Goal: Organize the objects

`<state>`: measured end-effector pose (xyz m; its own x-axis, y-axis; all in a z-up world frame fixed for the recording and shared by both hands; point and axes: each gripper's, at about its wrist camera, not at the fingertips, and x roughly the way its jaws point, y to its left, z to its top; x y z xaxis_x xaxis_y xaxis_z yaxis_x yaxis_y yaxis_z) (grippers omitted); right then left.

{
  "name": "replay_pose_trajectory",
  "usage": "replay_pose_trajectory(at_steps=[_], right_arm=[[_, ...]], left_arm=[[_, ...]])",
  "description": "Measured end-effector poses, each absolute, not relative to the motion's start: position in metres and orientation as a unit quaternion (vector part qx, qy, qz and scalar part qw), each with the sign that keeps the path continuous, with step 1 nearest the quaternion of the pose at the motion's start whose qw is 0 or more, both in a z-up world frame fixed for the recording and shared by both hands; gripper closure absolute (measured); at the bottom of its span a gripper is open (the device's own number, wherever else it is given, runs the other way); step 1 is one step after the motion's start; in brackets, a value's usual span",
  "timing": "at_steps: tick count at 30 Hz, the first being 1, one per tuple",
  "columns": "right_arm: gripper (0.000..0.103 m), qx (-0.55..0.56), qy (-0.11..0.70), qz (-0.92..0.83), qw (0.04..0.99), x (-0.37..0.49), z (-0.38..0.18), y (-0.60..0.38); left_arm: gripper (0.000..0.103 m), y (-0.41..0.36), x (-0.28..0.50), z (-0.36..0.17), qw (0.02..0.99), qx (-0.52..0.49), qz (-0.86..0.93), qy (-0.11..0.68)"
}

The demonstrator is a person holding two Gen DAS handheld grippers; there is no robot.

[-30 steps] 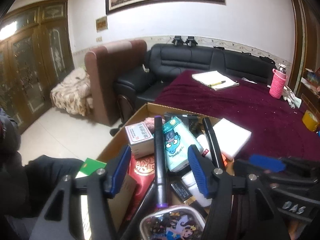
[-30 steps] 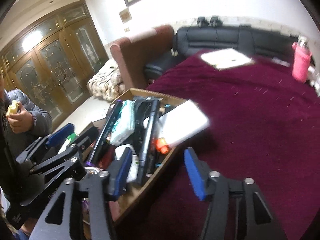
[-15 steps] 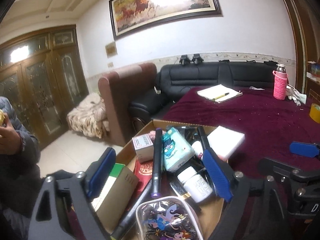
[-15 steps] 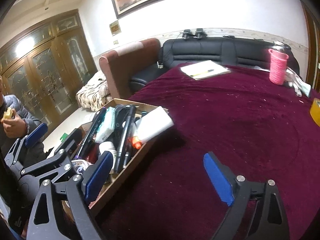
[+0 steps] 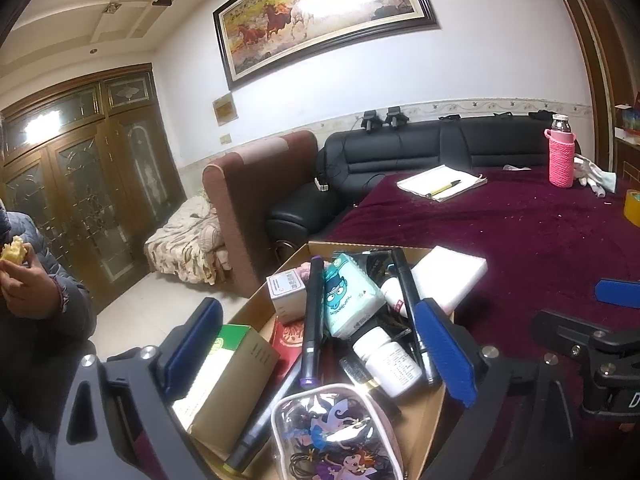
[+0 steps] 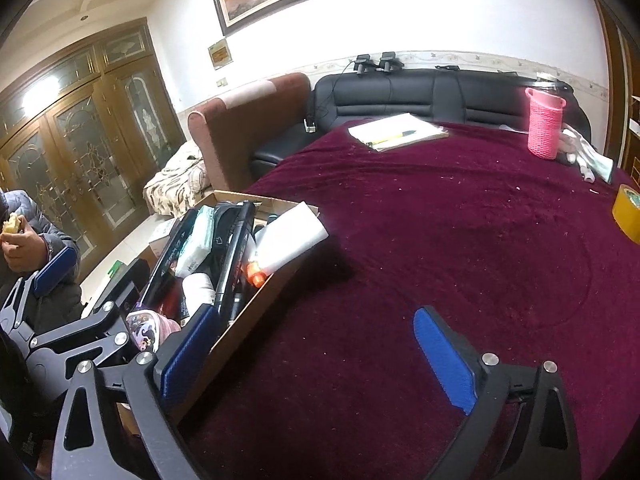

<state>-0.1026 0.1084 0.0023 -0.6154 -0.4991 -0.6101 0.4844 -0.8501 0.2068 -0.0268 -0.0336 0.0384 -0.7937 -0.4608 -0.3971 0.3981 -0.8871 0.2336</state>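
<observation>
A cardboard box (image 5: 430, 438) full of small items sits at the near left edge of the maroon table. In it lie a teal tissue pack (image 5: 348, 302), a white pill bottle (image 5: 390, 362), black markers (image 5: 312, 320), a white sponge block (image 5: 448, 278), a green-topped carton (image 5: 228, 376) and a clear cartoon pouch (image 5: 336, 436). My left gripper (image 5: 320, 356) is open and empty above the box. My right gripper (image 6: 316, 356) is open and empty, just right of the box (image 6: 256, 304), over the cloth.
A notebook with a pen (image 6: 396, 132), a pink sleeved bottle (image 6: 544, 124) and a yellow tape roll (image 6: 626, 216) stand at the far side of the table (image 6: 440, 240). A black sofa (image 5: 400, 156) lies beyond. A person (image 5: 36, 288) stands at the left.
Both grippers have opened wide and pulled up and back from the box. The views now tilt up and show more of the room.
</observation>
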Motion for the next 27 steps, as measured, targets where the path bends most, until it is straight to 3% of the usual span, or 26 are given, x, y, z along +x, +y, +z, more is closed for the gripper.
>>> replay_pose_trajectory(at_steps=[4,27], right_arm=[[0.002,0.342,-0.010,-0.899,0.273,-0.103,0.002,0.108],[0.000,0.314,-0.067,-0.922,0.214,-0.098,0.016,0.170]], left_arm=[[0.000,-0.037,-0.027,0.037,0.228,0.231,-0.944,-0.059],[0.000,-0.009,-0.009,0.053,0.189,0.234,-0.949,-0.091]])
